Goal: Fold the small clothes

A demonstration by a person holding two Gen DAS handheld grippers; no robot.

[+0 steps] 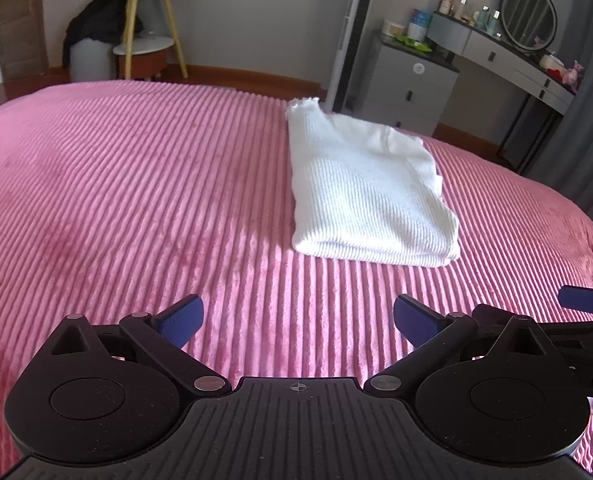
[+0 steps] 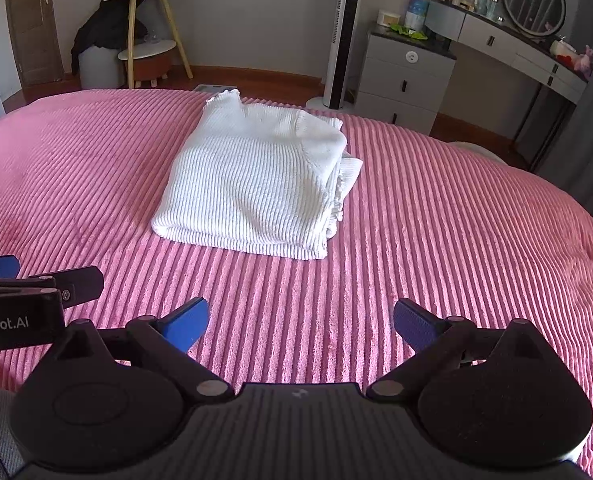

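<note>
A white ribbed knit garment lies folded into a thick rectangle on the pink ribbed bedspread; the right wrist view shows the garment at centre, its frilled neck at the far end. My left gripper hovers open over bare bedspread, short and left of the garment. My right gripper is open too, empty, near the fold's front edge but apart from it. Each view catches a blue fingertip of the other gripper at its side edge.
Beyond the bed's far edge stand a grey drawer cabinet, a tower fan, a dressing table with a round mirror, and a wooden side table with dark cloth draped over a bin. A grey curtain hangs at right.
</note>
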